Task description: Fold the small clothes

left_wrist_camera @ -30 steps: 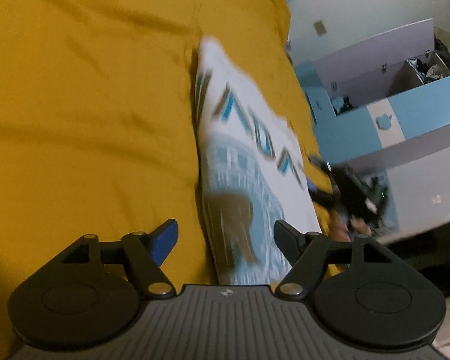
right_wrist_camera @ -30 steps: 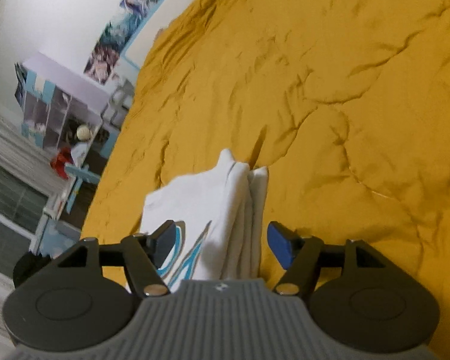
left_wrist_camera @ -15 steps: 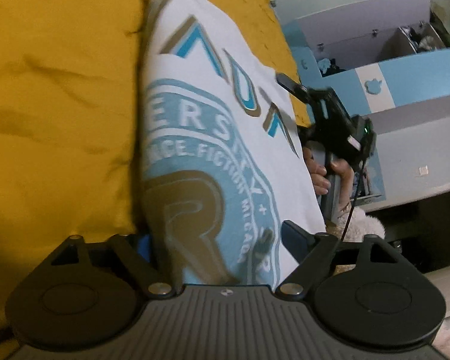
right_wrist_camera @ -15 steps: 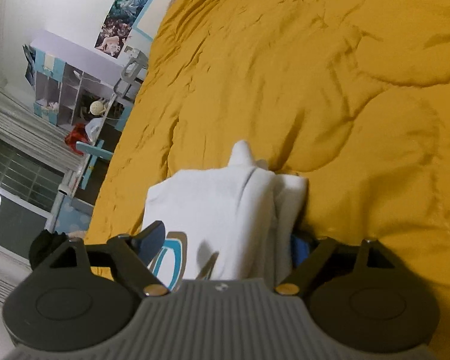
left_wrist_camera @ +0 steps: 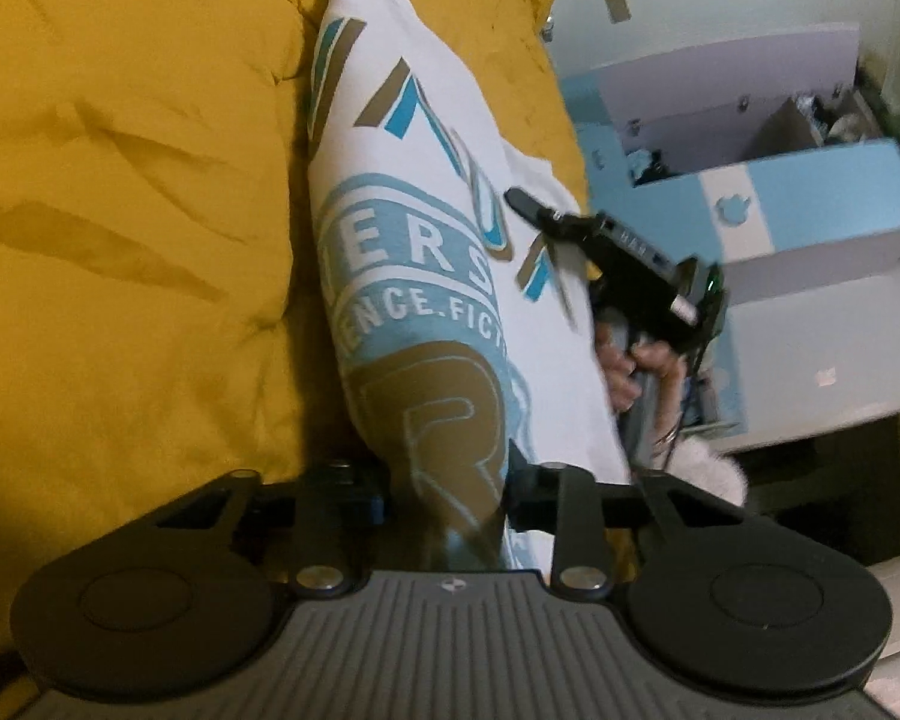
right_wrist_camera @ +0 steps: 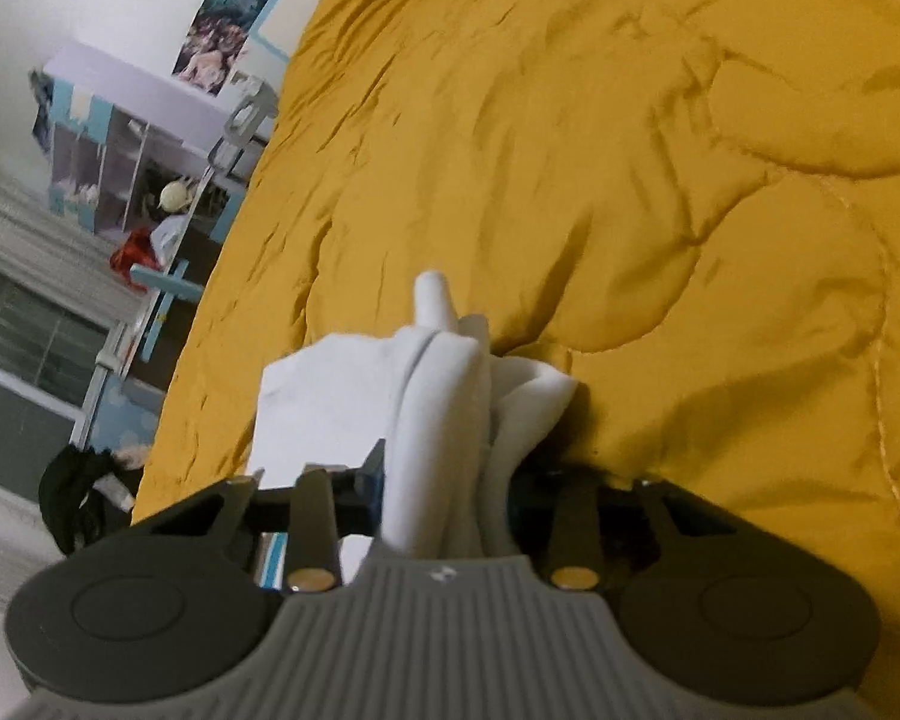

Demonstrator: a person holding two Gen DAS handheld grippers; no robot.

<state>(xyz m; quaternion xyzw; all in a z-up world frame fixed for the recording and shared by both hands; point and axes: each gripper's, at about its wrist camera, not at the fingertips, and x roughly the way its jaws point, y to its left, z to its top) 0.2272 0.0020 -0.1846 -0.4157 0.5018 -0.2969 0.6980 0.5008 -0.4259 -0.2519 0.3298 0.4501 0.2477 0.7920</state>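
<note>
A yellow quilt (left_wrist_camera: 126, 228) covers the bed, rumpled into soft folds, and takes up most of both views. Beyond its edge stands a blue and white cabinet (left_wrist_camera: 810, 192) against the wall; from the other side, shelves (right_wrist_camera: 120, 168) and a dark window (right_wrist_camera: 24, 336) show past the bed.

On the quilt lies a white shirt (left_wrist_camera: 426, 276) with a blue and brown print, already folded into a narrow strip. It runs lengthways between the two grippers, each taking one end.

The left gripper (left_wrist_camera: 447, 495) has the printed end bunched between its fingers; its jaws are closing, and the cloth is squeezed between the pads, so it is pinching the shirt. The cloth rises straight out from the fingers and stretches away toward the far end.

The right gripper (right_wrist_camera: 444, 495) is closing too, with the plain white end of the shirt (right_wrist_camera: 426, 396) gathered in thick folds between its fingers and pinched there. A small tip of cloth pokes out beyond the bunch, onto the quilt.

From the left view the right gripper (left_wrist_camera: 606, 252) shows at the shirt's far edge, with a hand (left_wrist_camera: 630, 366) wrapped round its handle.
</note>
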